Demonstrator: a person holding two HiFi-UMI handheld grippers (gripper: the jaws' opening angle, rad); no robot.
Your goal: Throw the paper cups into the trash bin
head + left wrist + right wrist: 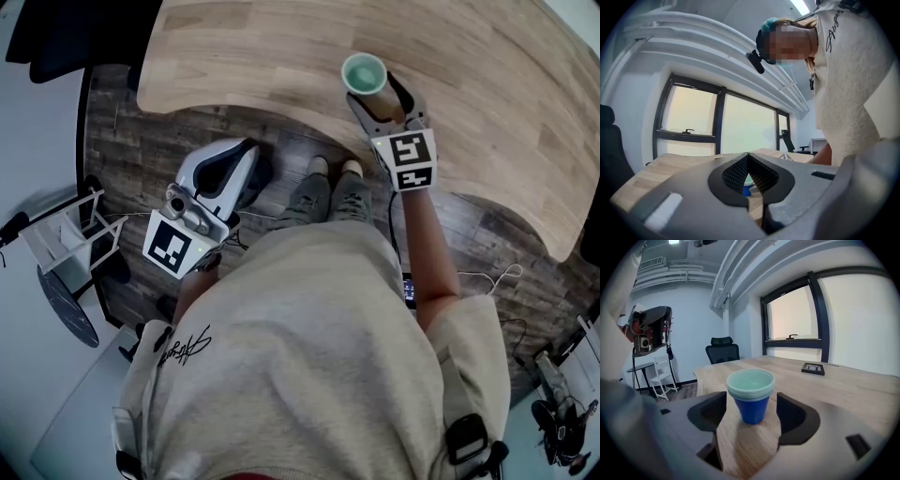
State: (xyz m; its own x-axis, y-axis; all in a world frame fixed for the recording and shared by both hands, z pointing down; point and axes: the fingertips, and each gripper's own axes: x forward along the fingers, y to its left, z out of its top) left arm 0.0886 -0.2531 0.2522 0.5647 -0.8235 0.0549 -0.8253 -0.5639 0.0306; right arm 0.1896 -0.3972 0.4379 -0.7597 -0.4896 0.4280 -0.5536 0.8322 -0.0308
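A stack of paper cups [364, 73], blue outside and pale green inside, stands upright near the front edge of the wooden table [281, 56]. My right gripper [380, 94] is open just behind it. In the right gripper view the cup stack [751, 397] stands between the spread jaws of the right gripper [752, 414], and neither pad touches it. My left gripper [246, 161] hangs over the floor to the left of the person's legs, off the table. In its own view the left gripper [749, 157] is shut with nothing held, and a sliver of the blue cups [746, 190] shows past it.
A black flat object [813, 368] lies further back on the table. A black office chair [722, 352] stands at the table's far end, with a white rack [70, 230] on the floor at the left. Cables [487, 277] lie on the floor at the right.
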